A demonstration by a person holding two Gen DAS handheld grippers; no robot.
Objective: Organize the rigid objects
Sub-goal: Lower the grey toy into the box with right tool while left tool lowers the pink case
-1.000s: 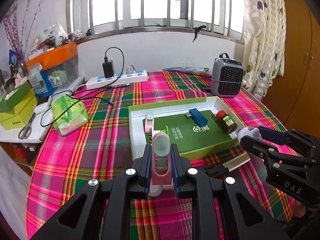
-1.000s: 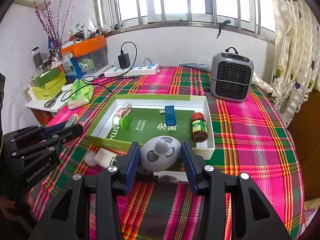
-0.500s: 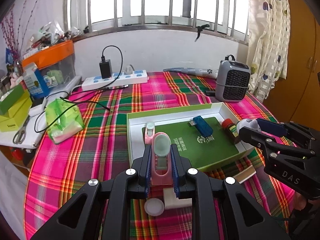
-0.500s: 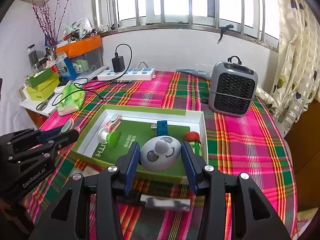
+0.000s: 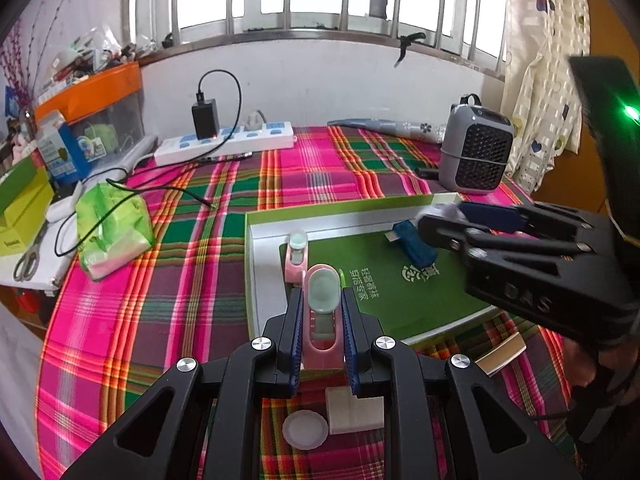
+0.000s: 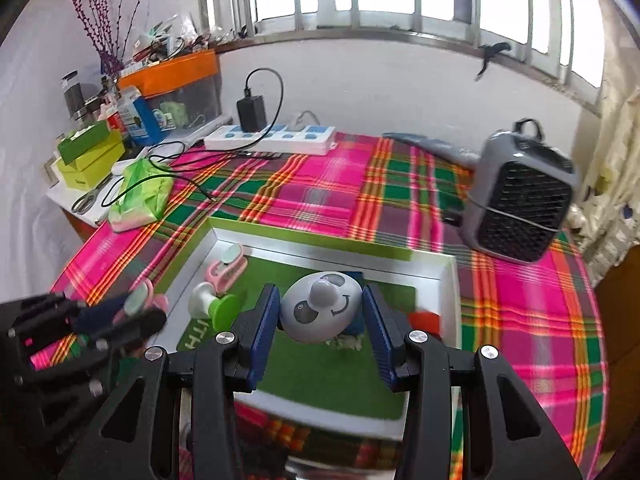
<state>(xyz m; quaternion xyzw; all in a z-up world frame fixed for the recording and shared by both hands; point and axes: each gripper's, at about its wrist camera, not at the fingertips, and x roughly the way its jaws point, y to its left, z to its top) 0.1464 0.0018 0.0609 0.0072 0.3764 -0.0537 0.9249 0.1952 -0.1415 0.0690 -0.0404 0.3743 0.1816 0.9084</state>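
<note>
Scissors (image 5: 25, 263): they lie at the far left edge, on a white surface beside the table.
Green bag (image 5: 112, 228): it rests on the checked cloth (image 5: 192, 280), left of the box, with a black cable across it.
Power strip (image 5: 224, 145): white, at the back by the wall, with a black charger plugged in.
Left gripper (image 5: 322, 326): its two claws are clamped on a pink clip (image 5: 321, 320) with a pale green pad; the clip stands upright between the blue pads, above the near left corner of the box.
White cap (image 5: 305, 429): round, it lies on the cloth under the left gripper, touching a small white block (image 5: 352, 410).
Box (image 6: 450, 280): a shallow box with green outer walls and a white inside; a green card covers its floor.
Second pink clip (image 5: 295, 254): it lies inside the box, near the left wall.
Green and white stopper (image 6: 212, 306): inside the box, just beside the second pink clip.
Blue stick (image 5: 414, 242): it lies on the green card, toward the back of the box.
Right gripper (image 6: 320, 320): the claws are closed on a grey egg-shaped toy (image 6: 320, 306) with a smiling face, held above the inside of the box.
Red cap (image 6: 425, 320): blurred, inside the box at its right side; I cannot tell more.
Grey heater (image 6: 520, 208): it stands on the cloth behind the right corner of the box.
</note>
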